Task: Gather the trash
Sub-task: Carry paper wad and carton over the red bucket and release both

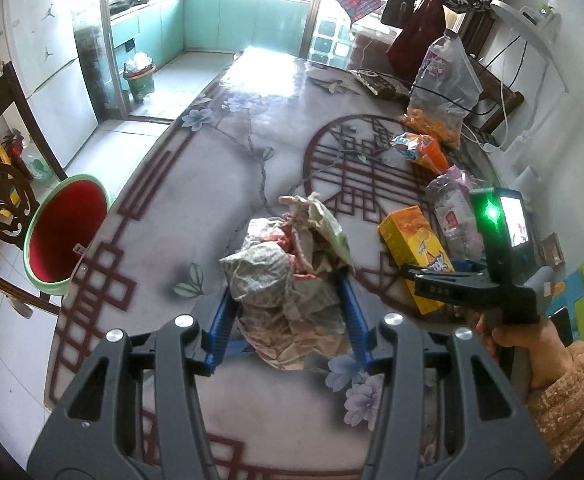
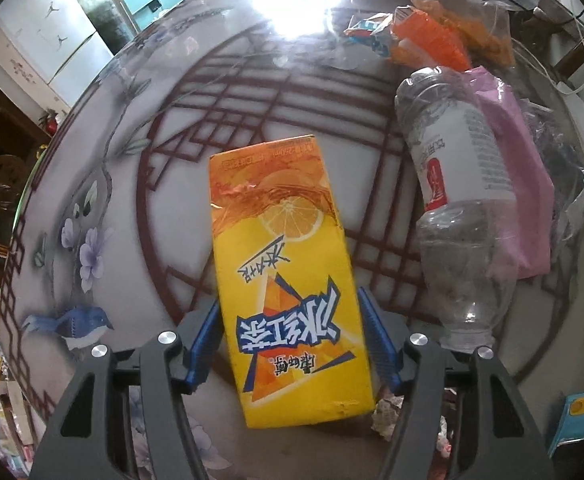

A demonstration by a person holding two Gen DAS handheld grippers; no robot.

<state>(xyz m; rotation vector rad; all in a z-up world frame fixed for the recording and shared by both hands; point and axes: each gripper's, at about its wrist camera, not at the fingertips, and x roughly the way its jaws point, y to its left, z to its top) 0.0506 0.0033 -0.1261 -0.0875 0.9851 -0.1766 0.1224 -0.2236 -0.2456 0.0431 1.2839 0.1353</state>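
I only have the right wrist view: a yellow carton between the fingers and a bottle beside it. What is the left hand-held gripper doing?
Observer: The left hand-held gripper has its fingers on either side of a crumpled paper wad on the table. I cannot tell whether they are pressing it.
Operator: Any bin in sight?
Observer: Yes, a green bin with a red liner sits beside the table's left edge.
Operator: Only that one?
Observer: No, a small bin stands on the far kitchen floor.
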